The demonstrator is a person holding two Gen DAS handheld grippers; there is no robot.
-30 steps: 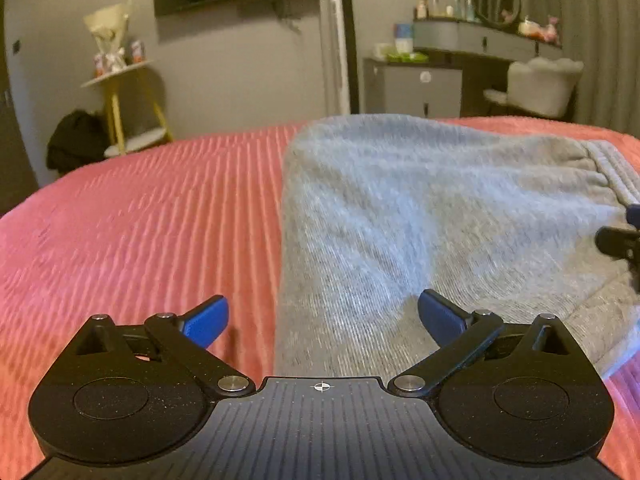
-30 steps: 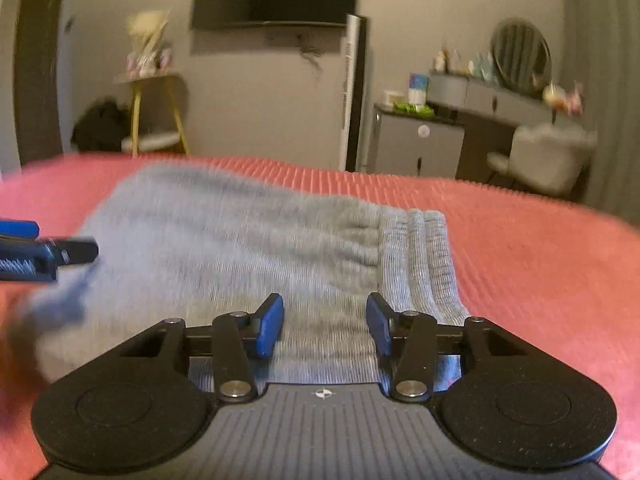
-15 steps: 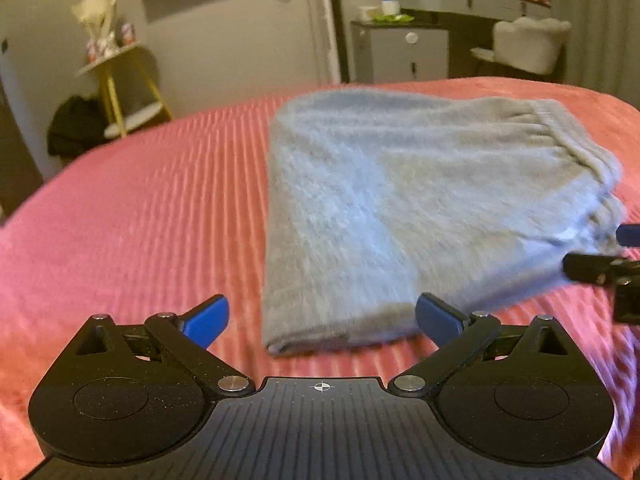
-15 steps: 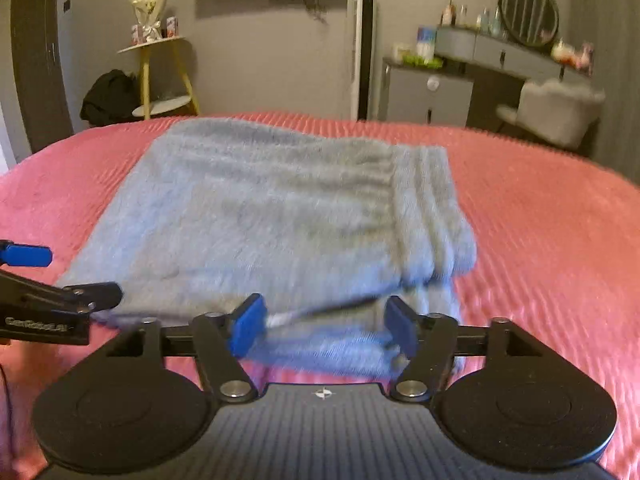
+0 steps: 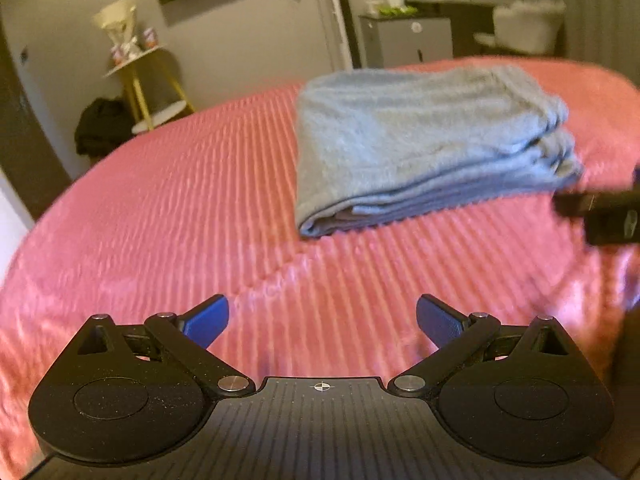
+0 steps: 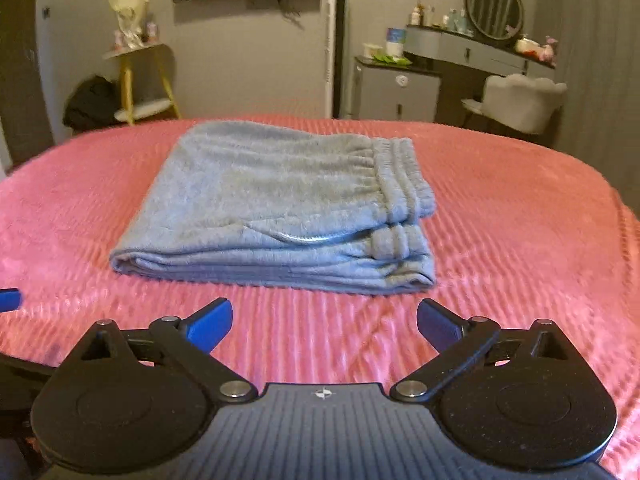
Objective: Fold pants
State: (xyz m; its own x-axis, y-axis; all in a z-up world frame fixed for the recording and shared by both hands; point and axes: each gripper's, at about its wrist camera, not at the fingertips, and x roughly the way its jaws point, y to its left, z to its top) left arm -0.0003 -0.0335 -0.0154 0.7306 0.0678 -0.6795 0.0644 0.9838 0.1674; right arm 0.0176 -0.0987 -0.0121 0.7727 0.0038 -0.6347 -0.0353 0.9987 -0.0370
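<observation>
While the grey sweatpants lie folded into a layered stack on the pink ribbed bedspread, waistband at the stack's right end, we hold both tools clear of them. Our left gripper has its blue-padded fingers spread wide with nothing between them, hovering over bare bedspread near the stack's front left corner. Our right gripper is likewise spread and unloaded, just in front of the stack's near edge.
</observation>
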